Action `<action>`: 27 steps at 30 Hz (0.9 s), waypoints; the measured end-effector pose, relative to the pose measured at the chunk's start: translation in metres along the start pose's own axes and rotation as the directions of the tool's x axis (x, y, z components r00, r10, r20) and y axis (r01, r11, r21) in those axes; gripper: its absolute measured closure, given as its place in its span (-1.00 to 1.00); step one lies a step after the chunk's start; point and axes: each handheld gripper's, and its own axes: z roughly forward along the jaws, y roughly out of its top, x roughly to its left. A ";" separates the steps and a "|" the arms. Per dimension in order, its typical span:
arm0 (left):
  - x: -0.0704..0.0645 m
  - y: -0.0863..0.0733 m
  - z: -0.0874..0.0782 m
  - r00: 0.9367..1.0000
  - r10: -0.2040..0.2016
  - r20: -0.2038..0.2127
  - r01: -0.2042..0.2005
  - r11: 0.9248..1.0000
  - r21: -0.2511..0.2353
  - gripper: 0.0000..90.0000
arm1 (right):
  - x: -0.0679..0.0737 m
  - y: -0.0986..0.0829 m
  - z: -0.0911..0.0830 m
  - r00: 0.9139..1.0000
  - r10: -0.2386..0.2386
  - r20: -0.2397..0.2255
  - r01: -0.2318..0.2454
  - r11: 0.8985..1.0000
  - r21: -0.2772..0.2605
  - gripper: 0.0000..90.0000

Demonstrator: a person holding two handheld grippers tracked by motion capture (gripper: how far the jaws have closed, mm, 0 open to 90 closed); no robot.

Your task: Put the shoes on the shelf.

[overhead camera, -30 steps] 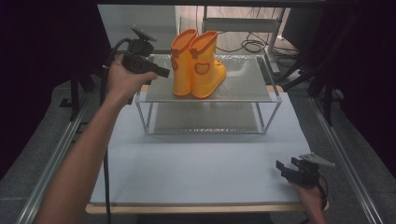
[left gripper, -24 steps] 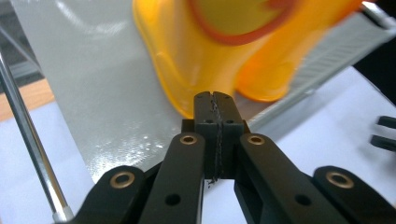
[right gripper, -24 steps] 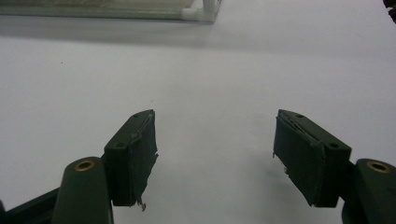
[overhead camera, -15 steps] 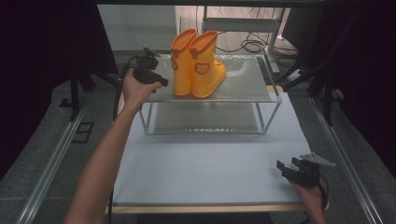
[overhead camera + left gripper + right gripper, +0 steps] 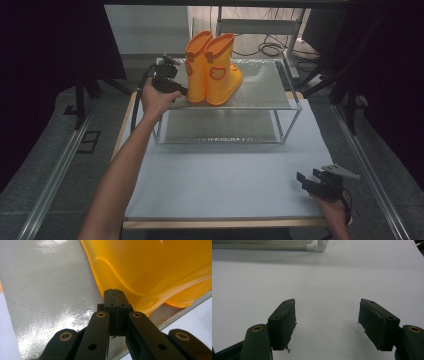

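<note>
Pressing shut, your left claw has its tips against the yellow boots on the glass shelf just ahead; your right claw gapes wide, empty, over the counter.

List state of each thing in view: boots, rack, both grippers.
Yellow boots: upright, side by side on the rack's top shelf.
Rack: upright on the table; lower shelf bare.
Left gripper: jaws closed together, nothing between them, tips at a boot's side.
Right gripper: jaws wide apart, empty, low over the table.
</note>
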 end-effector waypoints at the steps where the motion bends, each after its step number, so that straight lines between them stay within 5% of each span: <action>1: -0.001 0.000 0.000 1.000 -0.001 0.013 0.001 1.000 0.003 1.00 | 0.001 0.000 0.000 1.000 0.002 -0.002 -0.002 1.000 0.001 -0.33; 15: -0.043 0.008 0.006 0.994 0.063 0.092 -0.064 0.998 0.005 1.00 | 0.004 0.001 0.000 1.000 -0.001 -0.010 0.001 1.000 -0.001 -0.33; 27: -0.047 0.010 0.005 0.994 0.048 0.099 -0.047 0.999 -0.009 1.00 | 0.006 0.002 0.003 1.000 -0.007 -0.016 0.007 1.000 0.002 -0.33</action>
